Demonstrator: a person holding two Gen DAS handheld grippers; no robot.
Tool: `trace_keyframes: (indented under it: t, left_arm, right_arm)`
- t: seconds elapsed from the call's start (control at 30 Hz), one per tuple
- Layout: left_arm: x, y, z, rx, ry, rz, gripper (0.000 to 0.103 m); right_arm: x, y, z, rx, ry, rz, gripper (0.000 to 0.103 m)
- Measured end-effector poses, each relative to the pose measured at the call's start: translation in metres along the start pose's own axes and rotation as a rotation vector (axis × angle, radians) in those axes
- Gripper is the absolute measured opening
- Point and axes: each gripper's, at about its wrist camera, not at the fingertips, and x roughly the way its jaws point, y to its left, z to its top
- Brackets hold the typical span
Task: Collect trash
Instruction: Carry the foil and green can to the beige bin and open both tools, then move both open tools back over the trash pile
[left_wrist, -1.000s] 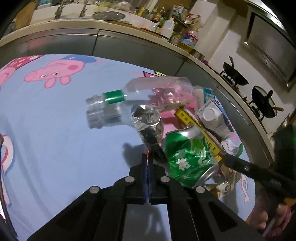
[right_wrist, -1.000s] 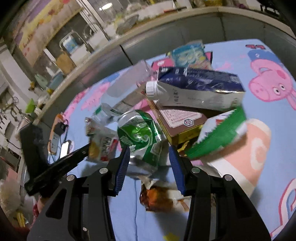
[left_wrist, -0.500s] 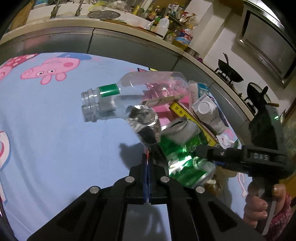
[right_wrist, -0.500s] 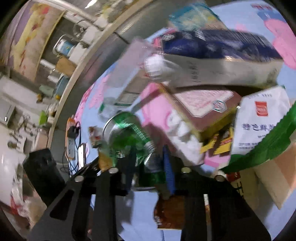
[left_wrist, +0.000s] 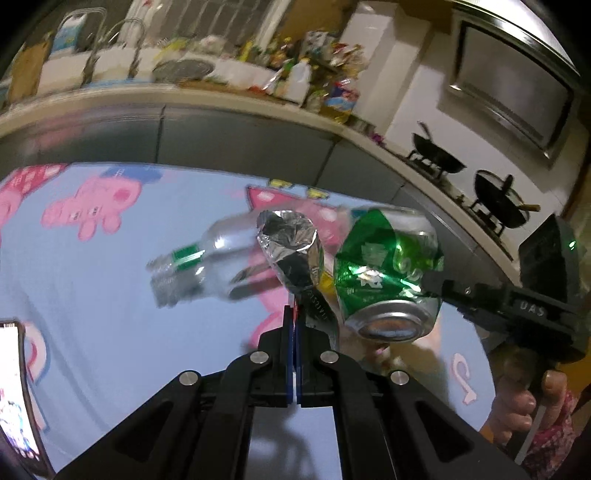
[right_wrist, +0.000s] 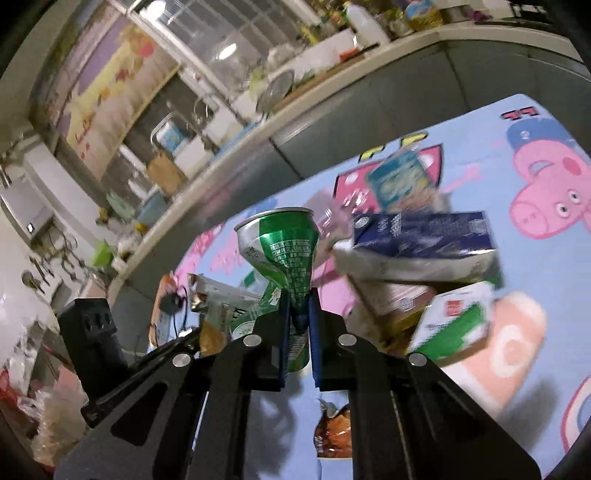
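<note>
Left gripper (left_wrist: 294, 314) squeezed all the way shut, pinching the bottom end of a crinkly silver wrapper (left_wrist: 291, 251); wrapper sticking up and away past the fingertips, off the blue cartoon cloth (left_wrist: 92, 295); beyond the wrapper, a clear plastic bottle (left_wrist: 207, 262) lying on its side on the cloth, blurry, green band near its neck, a bit to the left of the fingers; just to the right of the wrapper, a squashed green can (left_wrist: 388, 273), open bottom facing the camera, up in the air; right gripper (left_wrist: 428, 284) reaching in from the right and biting the can's side; a hand (left_wrist: 524, 398) below it on the handle. In the right wrist view, right gripper (right_wrist: 297, 321) nearly shut, jaws just been closing, blue pads pressing both sides of the green can (right_wrist: 284, 258) and crushing its middle thin; can standing up out of the fingers, top rim high above the tips, lifted clear of the cloth (right_wrist: 517, 387); to the right of the fingers, a dark blue and white milk carton (right_wrist: 417, 247) on top of the heap, blurry; lower right of that, a white and green packet (right_wrist: 454, 325); farther off behind the carton, a blue snack bag (right_wrist: 399, 181); under the fingers, close to the camera, an orange-brown wrapper (right_wrist: 332, 432) flat on the cloth; to the left of the fingers, the silver wrapper (right_wrist: 214, 299) with the left gripper's black body (right_wrist: 96, 332) beside it.
</note>
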Motion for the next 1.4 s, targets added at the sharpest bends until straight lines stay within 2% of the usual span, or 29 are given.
trace_keyframes:
  t: [0.17, 0.27, 0.4, 0.5, 0.6, 0.63, 0.77, 0.9, 1.0, 1.1, 1.13, 1.2, 1.3, 1.4]
  left_arm:
    - [0.012, -0.051, 0.025, 0.082, 0.007, -0.076, 0.001]
    - [0.033, -0.101, 0.037, 0.160, 0.029, -0.139, 0.001]
    - [0.078, -0.188, 0.047, 0.277, 0.089, -0.238, 0.001]
    - [0.120, -0.265, 0.044, 0.358, 0.149, -0.331, 0.001]
    - [0.161, -0.322, 0.038, 0.418, 0.191, -0.385, 0.001]
    - [0.177, -0.339, 0.035, 0.428, 0.211, -0.397, 0.001]
    - [0.245, -0.388, 0.019, 0.456, 0.298, -0.400, 0.001]
    - [0.285, -0.414, 0.001, 0.502, 0.336, -0.353, 0.001]
    - [0.305, -0.419, -0.007, 0.526, 0.368, -0.318, 0.002]
    - [0.318, -0.418, -0.011, 0.518, 0.392, -0.272, 0.032]
    - [0.320, -0.417, -0.011, 0.512, 0.392, -0.263, 0.038]
    - [0.317, -0.415, -0.010, 0.504, 0.377, -0.249, 0.046]
    - [0.298, -0.406, -0.005, 0.494, 0.347, -0.242, 0.046]
    - [0.262, -0.387, 0.002, 0.484, 0.275, -0.247, 0.046]
  right_arm:
    - [-0.052, -0.042, 0.009, 0.056, -0.127, -0.029, 0.009]
    - [-0.089, -0.083, 0.011, 0.124, -0.216, -0.066, 0.009]
    - [-0.143, -0.146, 0.009, 0.221, -0.335, -0.146, 0.009]
    - [-0.189, -0.199, 0.002, 0.296, -0.431, -0.254, 0.009]
    - [-0.225, -0.245, -0.006, 0.350, -0.496, -0.366, 0.009]
    - [-0.237, -0.261, -0.008, 0.366, -0.515, -0.417, 0.009]
    - [-0.251, -0.309, -0.017, 0.413, -0.524, -0.511, 0.009]
    - [-0.246, -0.341, -0.025, 0.433, -0.492, -0.545, 0.009]
    - [-0.232, -0.345, -0.024, 0.434, -0.464, -0.558, 0.010]
    - [-0.227, -0.353, -0.024, 0.446, -0.442, -0.545, 0.019]
    - [-0.226, -0.353, -0.025, 0.450, -0.440, -0.540, 0.027]
    - [-0.226, -0.350, -0.026, 0.447, -0.451, -0.552, 0.028]
    - [-0.228, -0.337, -0.029, 0.443, -0.470, -0.546, 0.028]
    - [-0.229, -0.313, -0.031, 0.421, -0.490, -0.525, 0.028]
